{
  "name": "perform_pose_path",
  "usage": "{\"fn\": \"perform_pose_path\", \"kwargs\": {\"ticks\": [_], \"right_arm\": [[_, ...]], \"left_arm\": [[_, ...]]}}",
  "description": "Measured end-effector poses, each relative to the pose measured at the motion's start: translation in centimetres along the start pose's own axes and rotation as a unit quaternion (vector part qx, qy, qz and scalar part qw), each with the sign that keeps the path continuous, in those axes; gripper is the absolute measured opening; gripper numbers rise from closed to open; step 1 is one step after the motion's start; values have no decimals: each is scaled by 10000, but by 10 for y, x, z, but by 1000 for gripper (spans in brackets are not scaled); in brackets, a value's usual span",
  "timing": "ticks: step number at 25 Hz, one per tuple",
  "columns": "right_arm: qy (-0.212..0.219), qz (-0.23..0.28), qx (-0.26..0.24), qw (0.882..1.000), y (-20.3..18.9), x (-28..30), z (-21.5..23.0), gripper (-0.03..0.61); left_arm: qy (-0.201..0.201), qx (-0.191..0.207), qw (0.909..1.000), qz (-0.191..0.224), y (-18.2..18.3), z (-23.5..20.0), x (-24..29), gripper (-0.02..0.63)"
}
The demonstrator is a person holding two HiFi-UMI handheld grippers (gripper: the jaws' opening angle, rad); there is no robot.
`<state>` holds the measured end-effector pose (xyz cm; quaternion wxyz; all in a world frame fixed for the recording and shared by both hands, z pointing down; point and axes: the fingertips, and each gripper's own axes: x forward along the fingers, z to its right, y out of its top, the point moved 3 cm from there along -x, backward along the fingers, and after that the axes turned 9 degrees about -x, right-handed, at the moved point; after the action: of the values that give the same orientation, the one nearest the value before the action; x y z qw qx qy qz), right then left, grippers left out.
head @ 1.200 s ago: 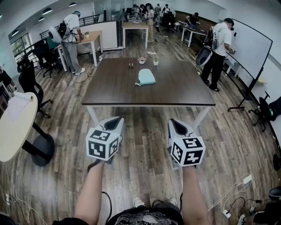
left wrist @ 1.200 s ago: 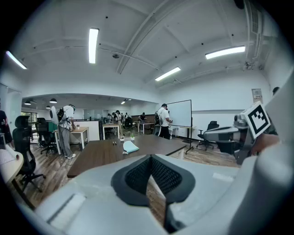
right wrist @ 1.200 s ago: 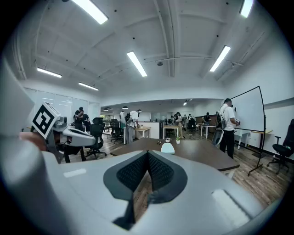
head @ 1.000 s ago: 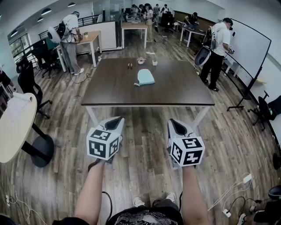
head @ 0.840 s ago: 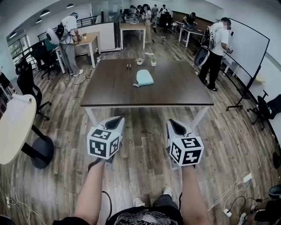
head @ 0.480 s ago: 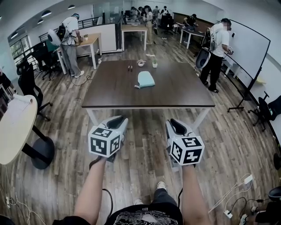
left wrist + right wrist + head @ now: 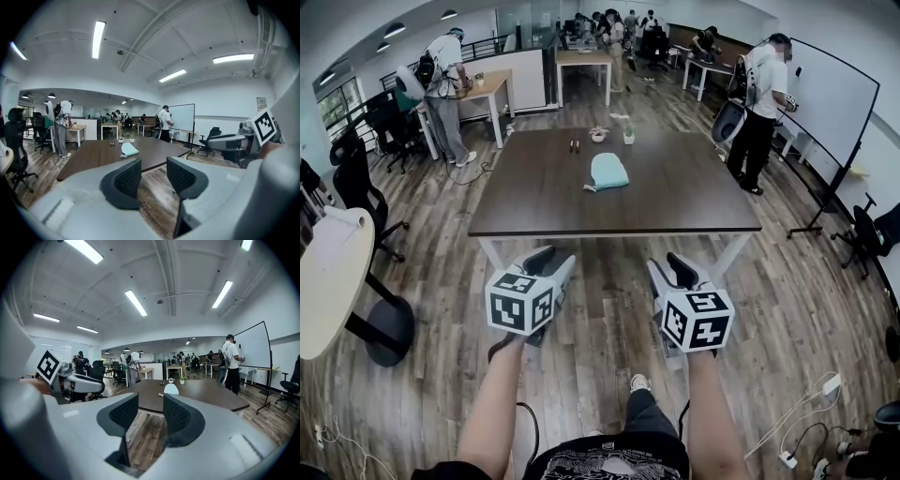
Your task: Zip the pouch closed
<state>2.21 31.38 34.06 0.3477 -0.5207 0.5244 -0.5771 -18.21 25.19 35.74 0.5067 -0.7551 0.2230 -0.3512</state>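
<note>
Both grippers have edged toward the table since a second ago — jaws then shut, now opening. Left gripper: empty, part-open. Pouch lies mid-table, well ahead — likely soft and light; pin one end, pull the zipper tab. Right gripper: likewise empty.

left gripper, right gripper, shut jaws now opening
</note>
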Motion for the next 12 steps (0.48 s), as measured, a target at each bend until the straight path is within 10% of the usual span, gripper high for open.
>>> {"fn": "perform_pose_path", "kwargs": {"ticks": [12], "right_arm": [[319, -83, 146, 9994, 1, 78, 63, 302]], "left_arm": [[39, 35, 10000, 23, 30, -12, 86, 296]]}}
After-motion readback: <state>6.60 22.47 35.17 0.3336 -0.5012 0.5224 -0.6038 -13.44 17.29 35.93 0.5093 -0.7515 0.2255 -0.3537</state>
